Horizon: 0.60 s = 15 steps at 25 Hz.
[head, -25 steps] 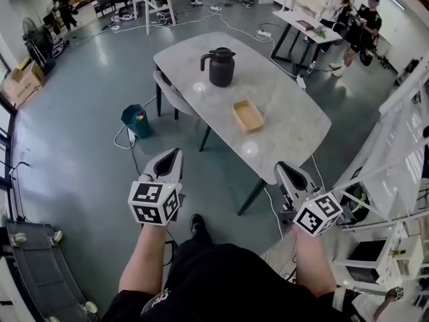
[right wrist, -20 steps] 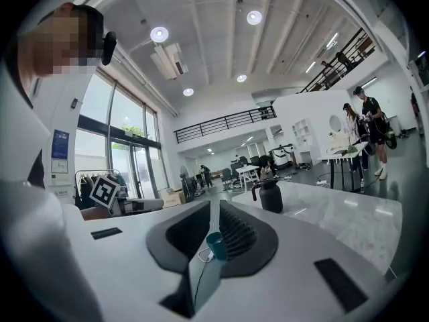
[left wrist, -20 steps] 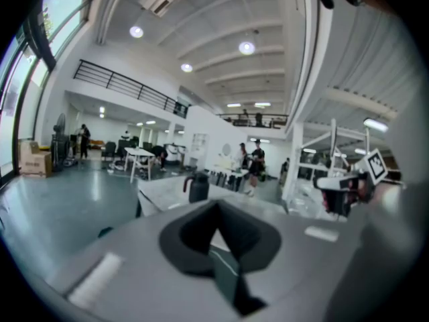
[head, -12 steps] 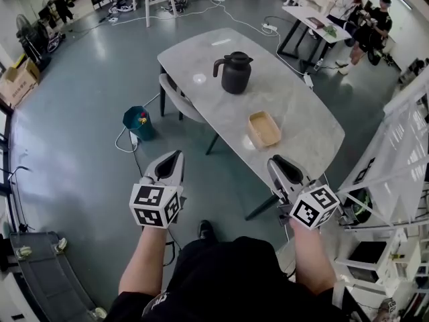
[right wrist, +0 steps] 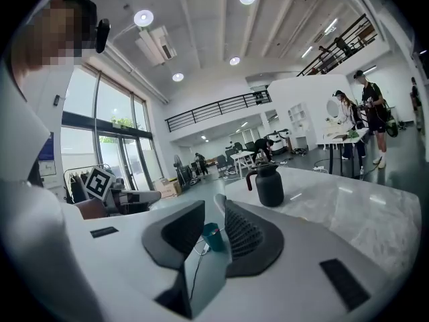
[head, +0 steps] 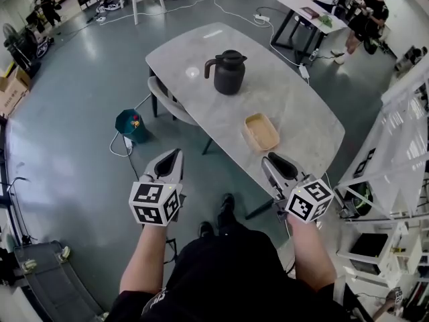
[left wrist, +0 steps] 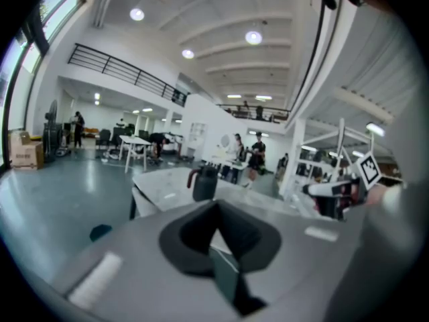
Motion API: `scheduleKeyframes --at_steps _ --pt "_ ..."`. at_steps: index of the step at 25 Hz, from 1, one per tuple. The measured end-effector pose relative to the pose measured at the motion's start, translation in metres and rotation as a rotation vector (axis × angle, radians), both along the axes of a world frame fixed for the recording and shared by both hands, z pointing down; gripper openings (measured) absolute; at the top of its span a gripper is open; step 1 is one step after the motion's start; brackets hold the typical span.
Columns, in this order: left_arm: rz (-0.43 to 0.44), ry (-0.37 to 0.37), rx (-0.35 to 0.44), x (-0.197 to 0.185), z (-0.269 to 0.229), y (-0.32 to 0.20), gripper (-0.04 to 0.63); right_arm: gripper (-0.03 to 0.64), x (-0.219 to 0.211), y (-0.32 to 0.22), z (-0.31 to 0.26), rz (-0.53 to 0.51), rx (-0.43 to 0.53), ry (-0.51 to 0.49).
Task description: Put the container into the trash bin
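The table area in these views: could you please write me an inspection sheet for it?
Surface: pale marble-look table, mostly bare.
Job's things: tan container on the table, at the person's end; teal trash bin on the floor left of the table.
Clutter: dark jug on the table; nothing else seen.
Grippers: left gripper shut, empty; right gripper opening, nothing between its jaws; neither touches anything.
Cables: white cable loops on the floor by the bin; more run beyond the table.
Surroundings: chair tucked at the table; people by a far desk; white rack at the right.
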State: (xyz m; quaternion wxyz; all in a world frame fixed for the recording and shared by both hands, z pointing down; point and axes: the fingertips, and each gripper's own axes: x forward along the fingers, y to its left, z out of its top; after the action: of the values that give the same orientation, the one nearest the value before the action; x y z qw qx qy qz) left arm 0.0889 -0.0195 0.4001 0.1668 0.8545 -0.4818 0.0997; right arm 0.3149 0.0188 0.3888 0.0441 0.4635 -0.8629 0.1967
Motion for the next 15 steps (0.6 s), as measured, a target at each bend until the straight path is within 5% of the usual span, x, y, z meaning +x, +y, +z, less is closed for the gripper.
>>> scheduleKeyframes --at_steps 9,15 --pt "0.016 -0.105 0.001 0.040 0.002 -0.074 0.009 0.112 0.044 -0.072 0.043 0.000 -0.072 0.002" --pt "0.015 -0.104 -0.032 0.064 0.013 -0.112 0.009 0.146 0.059 -0.110 0.092 -0.054 -0.161 0.083"
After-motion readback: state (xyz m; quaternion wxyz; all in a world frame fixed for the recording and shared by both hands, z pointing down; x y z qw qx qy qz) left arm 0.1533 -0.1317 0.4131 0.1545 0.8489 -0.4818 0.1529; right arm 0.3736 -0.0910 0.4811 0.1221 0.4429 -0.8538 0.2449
